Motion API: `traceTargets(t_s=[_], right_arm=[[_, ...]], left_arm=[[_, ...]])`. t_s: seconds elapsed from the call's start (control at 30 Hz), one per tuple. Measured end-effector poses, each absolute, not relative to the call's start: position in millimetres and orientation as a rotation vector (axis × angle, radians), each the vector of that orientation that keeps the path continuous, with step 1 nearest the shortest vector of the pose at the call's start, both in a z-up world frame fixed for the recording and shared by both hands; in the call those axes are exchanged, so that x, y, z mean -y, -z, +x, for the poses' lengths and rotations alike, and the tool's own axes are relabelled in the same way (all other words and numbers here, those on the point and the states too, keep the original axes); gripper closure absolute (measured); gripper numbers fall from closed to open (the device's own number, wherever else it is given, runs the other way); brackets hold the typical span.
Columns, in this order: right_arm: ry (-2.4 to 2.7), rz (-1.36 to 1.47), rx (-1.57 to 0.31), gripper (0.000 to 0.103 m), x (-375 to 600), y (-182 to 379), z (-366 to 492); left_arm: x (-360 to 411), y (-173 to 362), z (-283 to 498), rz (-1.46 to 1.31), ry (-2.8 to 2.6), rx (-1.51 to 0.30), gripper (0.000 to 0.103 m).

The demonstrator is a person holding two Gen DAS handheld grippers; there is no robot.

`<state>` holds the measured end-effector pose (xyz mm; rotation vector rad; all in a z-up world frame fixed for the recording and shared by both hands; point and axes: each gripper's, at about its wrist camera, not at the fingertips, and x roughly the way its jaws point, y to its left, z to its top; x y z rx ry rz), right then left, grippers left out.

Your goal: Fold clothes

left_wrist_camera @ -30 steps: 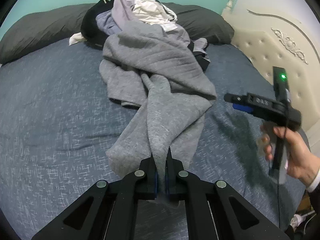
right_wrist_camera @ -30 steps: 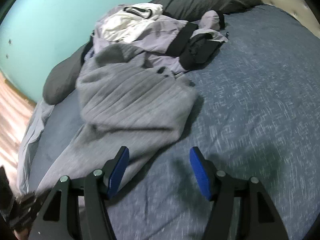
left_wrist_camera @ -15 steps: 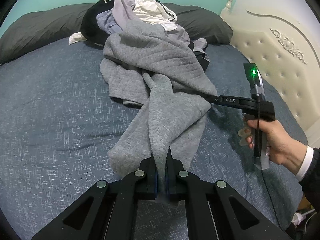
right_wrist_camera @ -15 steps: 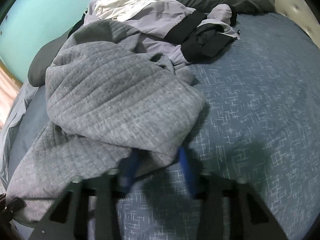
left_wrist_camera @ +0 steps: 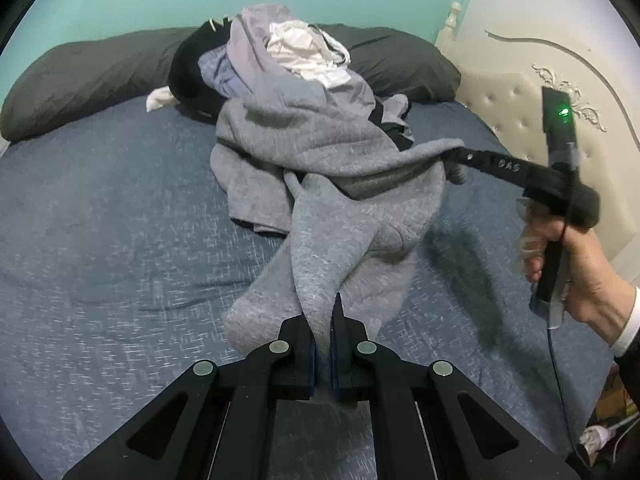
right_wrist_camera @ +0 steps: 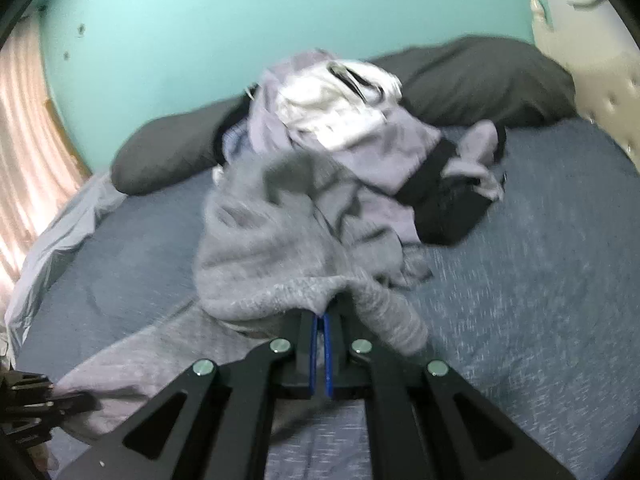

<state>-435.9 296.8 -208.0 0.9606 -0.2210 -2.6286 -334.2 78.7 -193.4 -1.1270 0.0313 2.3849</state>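
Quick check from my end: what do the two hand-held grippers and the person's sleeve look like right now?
Both are matte black with silver pivot screws and blue pads. The left hand-held gripper shows long angled arms. The right hand-held gripper carries white lettering, a green light on its upright block and a thin dark cable below. The sleeve is dark over a white cuff.

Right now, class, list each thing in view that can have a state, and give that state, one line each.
Left gripper: shut on the grey sweater.
Right gripper: shut on the grey sweater.
Grey sweater: crumpled, unfolded, gripped at two places.
Clothes pile: heaped, unfolded, against the pillows.
Green light: lit.
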Motion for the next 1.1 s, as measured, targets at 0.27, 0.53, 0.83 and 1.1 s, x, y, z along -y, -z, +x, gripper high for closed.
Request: traceTargets(t_s=[0.27,0.53,0.83,1.1], right_arm=[[2.631,0.815,0.189,0.101,-285,129,-399],[2.65,0.665,0.143,0.101,-276,41,-350],[2.663,0.508,0.088,0.101,-263,-57,-276],[2.662,0.386,0.066,0.101,-268,-124,-198]], left_arm=[[-63,143,-309,-1.057,-2.427,-0.044,0.099],[-40,82,-275,-0.961,-2.475,-0.041,0.099],[-10,7,-221,-0.836,-2.526,-0.026,0.099],[7,-51,-162,-0.729,-2.56,-0.023,0.099]])
